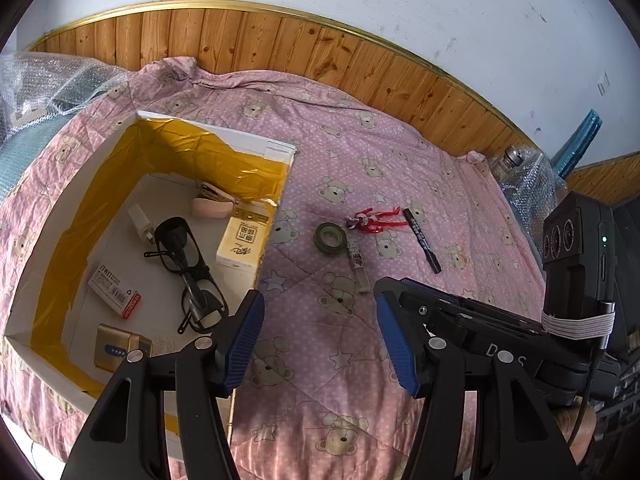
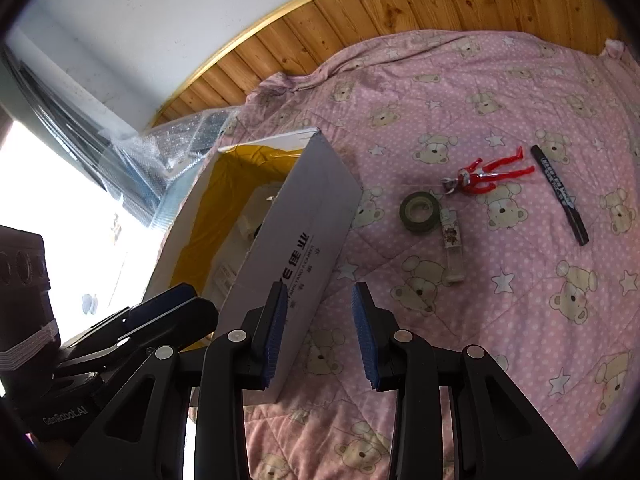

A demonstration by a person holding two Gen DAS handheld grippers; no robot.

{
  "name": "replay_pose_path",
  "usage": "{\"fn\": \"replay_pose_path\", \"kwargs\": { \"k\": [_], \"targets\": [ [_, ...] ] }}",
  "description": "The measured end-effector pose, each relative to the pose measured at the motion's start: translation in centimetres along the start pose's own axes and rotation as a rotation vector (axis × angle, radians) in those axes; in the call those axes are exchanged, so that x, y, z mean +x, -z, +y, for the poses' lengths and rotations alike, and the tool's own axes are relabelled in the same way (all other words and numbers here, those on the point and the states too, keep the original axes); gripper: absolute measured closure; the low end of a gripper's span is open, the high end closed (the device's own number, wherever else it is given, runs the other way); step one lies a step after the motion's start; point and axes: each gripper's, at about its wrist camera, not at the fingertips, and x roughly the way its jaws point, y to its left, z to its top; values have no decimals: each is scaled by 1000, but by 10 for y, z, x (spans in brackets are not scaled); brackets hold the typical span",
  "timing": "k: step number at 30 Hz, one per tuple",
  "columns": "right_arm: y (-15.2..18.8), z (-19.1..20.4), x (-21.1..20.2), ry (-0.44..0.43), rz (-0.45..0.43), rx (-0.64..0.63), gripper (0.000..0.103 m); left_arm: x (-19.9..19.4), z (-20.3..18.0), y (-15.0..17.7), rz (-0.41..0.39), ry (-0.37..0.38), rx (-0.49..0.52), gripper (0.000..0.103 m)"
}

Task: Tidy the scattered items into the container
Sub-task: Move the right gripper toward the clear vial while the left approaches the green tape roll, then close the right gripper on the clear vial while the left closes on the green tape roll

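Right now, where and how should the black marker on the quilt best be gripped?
Probably at mid-barrel, from above. The black marker lies flat on the pink quilt, apart from the red figure, so the open right gripper could likely close its fingers across the narrow width.

On the bed: one tape roll (image 1: 330, 239), one red toy man (image 1: 374, 219), one black marker (image 1: 422, 240), one little bottle (image 1: 359, 267). One box (image 1: 72, 196) holds six things.

Box (image 2: 304, 220) wall hides most contents; marker (image 2: 560, 196) lettering perhaps too small.
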Motion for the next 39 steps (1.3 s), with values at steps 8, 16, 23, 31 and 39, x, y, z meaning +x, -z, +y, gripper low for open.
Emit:
{"fn": "replay_pose_path", "kwargs": {
  "k": [8,16,23,31,39],
  "targets": [
    [-3,-33,-2,10,-5,54,67,22,-29,-6,34,16,44,43],
    [-4,-63,6,15,9,101,66,52,-48,-13,79,15,73,43],
    [-7,-84,13,27,25,125,66,80,-58,-17,121,11,91,43],
    [-15,-97,30,63,53,115,66,106,-52,-21,160,7,67,43],
    [-25,-98,65,144,100,54,66,120,-41,-35,169,-4,41,43]
  ]
}}
